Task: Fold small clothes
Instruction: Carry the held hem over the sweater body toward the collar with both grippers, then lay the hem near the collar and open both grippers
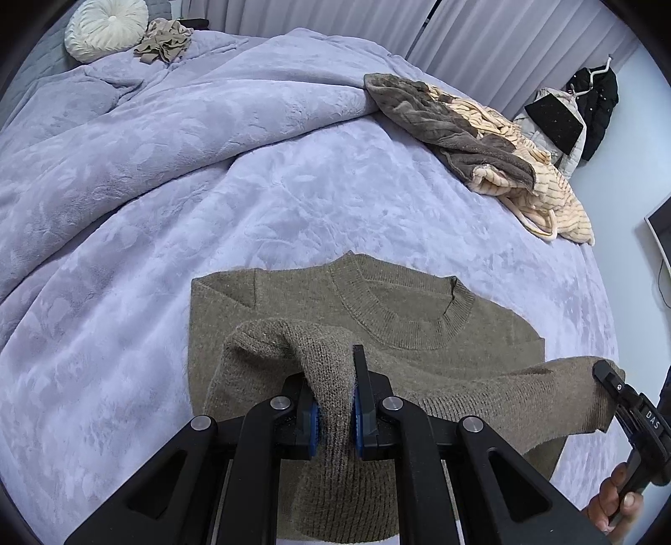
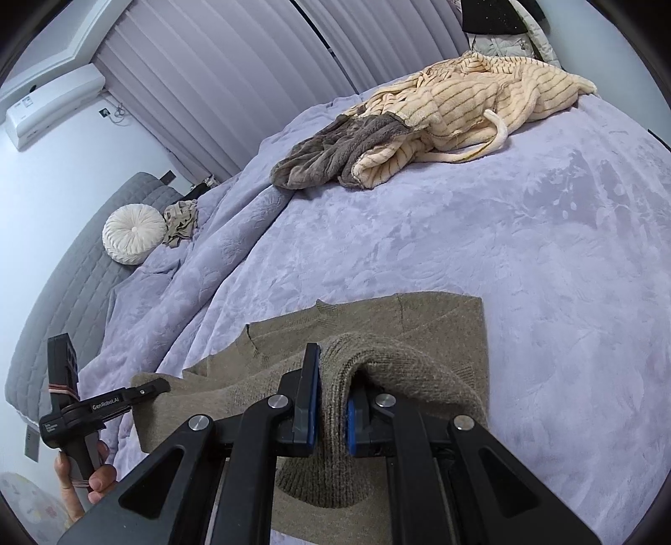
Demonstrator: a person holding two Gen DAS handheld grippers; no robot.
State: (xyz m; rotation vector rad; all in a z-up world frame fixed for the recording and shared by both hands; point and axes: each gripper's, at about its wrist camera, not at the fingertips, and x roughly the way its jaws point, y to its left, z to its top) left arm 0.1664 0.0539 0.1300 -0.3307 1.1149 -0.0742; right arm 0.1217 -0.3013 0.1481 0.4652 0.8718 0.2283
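Sweater (image 1: 419, 318), olive knit, lies flat on the near part of the lavender bedspread (image 1: 251, 201), collar at the far end. My left gripper (image 1: 333, 402) and right gripper (image 2: 331, 402) are each clamped on the lifted near hem, the right to the right of the left. Sides look already tucked in; the hem-to-collar fold seems underway, not yet laid down. Striped cream robe (image 2: 482, 105) with grey garment (image 2: 335, 155) sits far off, round cushion (image 1: 107, 27) farther. Nothing blocks the fold.
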